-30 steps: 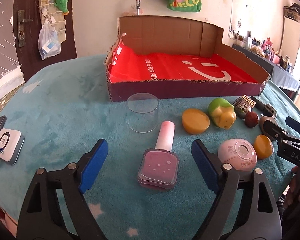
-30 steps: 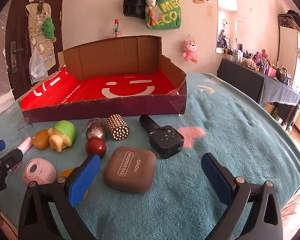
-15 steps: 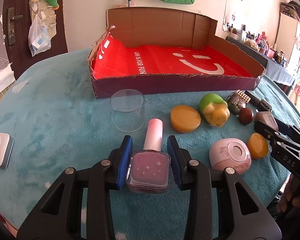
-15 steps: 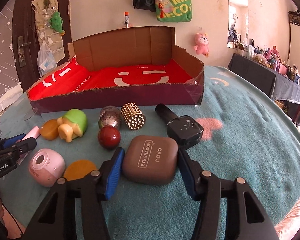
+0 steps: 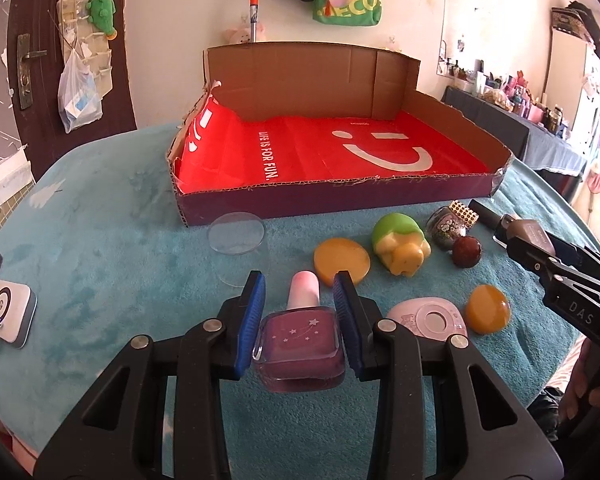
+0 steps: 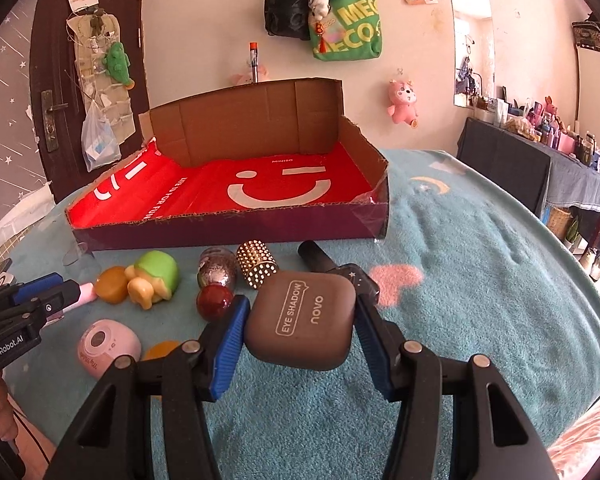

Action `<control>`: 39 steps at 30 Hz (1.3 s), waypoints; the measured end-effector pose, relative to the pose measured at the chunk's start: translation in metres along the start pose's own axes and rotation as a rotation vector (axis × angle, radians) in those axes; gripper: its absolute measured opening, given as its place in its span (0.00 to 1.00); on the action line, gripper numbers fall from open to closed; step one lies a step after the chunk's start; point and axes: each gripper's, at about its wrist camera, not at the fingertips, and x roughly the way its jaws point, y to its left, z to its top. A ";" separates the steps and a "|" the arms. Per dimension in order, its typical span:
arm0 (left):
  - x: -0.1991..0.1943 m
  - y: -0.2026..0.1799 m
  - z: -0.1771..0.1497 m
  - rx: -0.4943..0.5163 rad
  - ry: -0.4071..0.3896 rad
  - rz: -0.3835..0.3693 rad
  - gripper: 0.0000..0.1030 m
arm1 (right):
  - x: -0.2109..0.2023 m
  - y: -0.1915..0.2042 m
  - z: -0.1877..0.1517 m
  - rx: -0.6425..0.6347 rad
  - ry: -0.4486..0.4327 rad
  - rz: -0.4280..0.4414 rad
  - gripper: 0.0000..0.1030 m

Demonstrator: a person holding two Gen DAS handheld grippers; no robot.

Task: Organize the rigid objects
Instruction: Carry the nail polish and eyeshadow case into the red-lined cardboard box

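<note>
Broadly, a teal fleece-covered surface [image 5: 112, 256] carries a shallow cardboard box [image 5: 340, 200] with a red smiley lining, standing toward the back. Loose things lie in front of it: a green and yellow toy [image 5: 398, 240], a flat amber disc [image 5: 342, 260], a pink round case [image 5: 428, 316], a dark red ball [image 5: 467, 251], a glittery bottle [image 6: 217, 270] with a gold studded cap [image 6: 257, 263], and a clear round lid [image 5: 236, 233]. The left gripper [image 5: 300, 300] has its blue fingers [image 5: 252, 312] pinching a purple nail polish bottle [image 5: 300, 340], near the front edge. The right gripper [image 6: 298, 320] has its fingers [image 6: 228, 344] clamped on a brown eye shadow case [image 6: 302, 318], tilted, in front of a black bottle [image 6: 320, 258]
</note>
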 end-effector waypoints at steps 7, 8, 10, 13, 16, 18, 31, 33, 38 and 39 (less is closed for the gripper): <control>-0.007 0.000 0.006 0.000 -0.023 0.007 0.33 | -0.001 0.001 0.005 -0.020 -0.016 0.010 0.55; -0.008 0.000 0.008 0.001 -0.031 0.005 0.33 | -0.002 0.002 0.008 -0.025 -0.021 0.014 0.55; -0.012 0.000 0.015 0.002 -0.051 0.000 0.33 | -0.004 0.003 0.016 -0.037 -0.038 0.025 0.55; -0.013 0.002 0.028 -0.004 -0.078 -0.008 0.33 | -0.006 0.007 0.032 -0.062 -0.071 0.032 0.55; -0.011 0.006 0.044 -0.016 -0.100 -0.016 0.33 | -0.005 0.009 0.049 -0.086 -0.095 0.045 0.55; -0.008 0.006 0.054 -0.009 -0.123 0.005 0.33 | 0.000 0.009 0.063 -0.098 -0.101 0.057 0.55; 0.057 0.008 0.122 0.083 -0.012 0.008 0.33 | 0.095 0.002 0.138 -0.240 0.159 0.080 0.55; 0.070 0.008 0.127 0.105 0.030 0.030 0.33 | 0.109 0.003 0.140 -0.267 0.215 0.076 0.55; 0.097 0.005 0.131 0.154 0.103 0.059 0.33 | 0.137 0.005 0.144 -0.289 0.334 0.080 0.55; 0.102 0.004 0.131 0.159 0.121 0.059 0.33 | 0.141 0.006 0.145 -0.294 0.349 0.078 0.55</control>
